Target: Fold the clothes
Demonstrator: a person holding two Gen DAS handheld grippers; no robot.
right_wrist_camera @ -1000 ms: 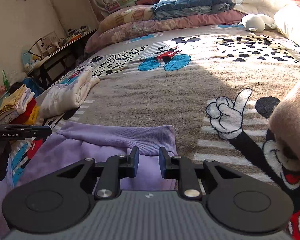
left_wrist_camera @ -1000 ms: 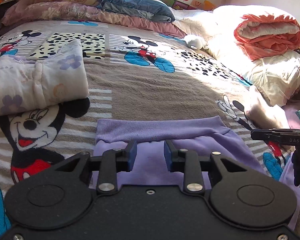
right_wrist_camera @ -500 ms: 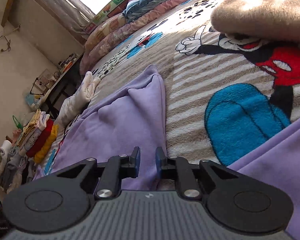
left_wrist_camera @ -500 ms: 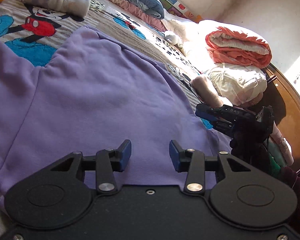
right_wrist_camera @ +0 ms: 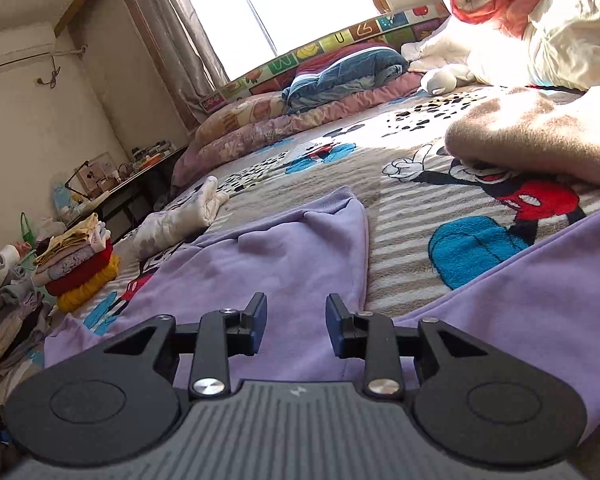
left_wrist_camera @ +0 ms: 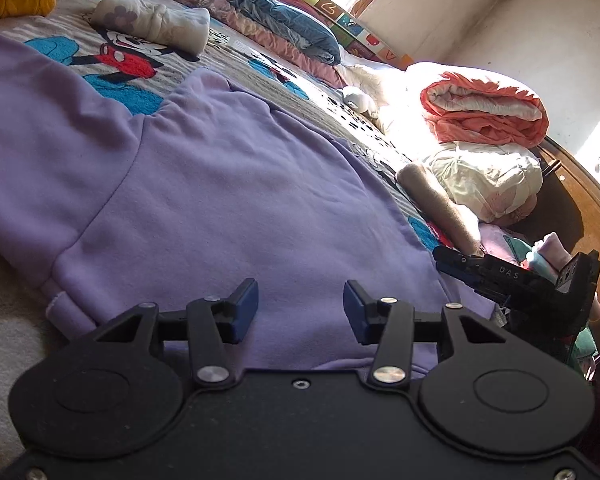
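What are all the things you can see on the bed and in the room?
purple sweatshirt: one, lilac, spread flat on the bed under both grippers
cartoon blanket: one, grey-brown with mouse pictures, covering the bed
folded floral garment: one, white with purple flowers, beyond the sweatshirt
stack of folded clothes: one pile, yellow, red and pale, at the bed's edge
orange quilt: one, rolled, on a cream bundle
blue quilt: one, folded, by the window
soft toy: one, white, near the pillows
left gripper: black, blue pads, open
right gripper: black, blue pads, open
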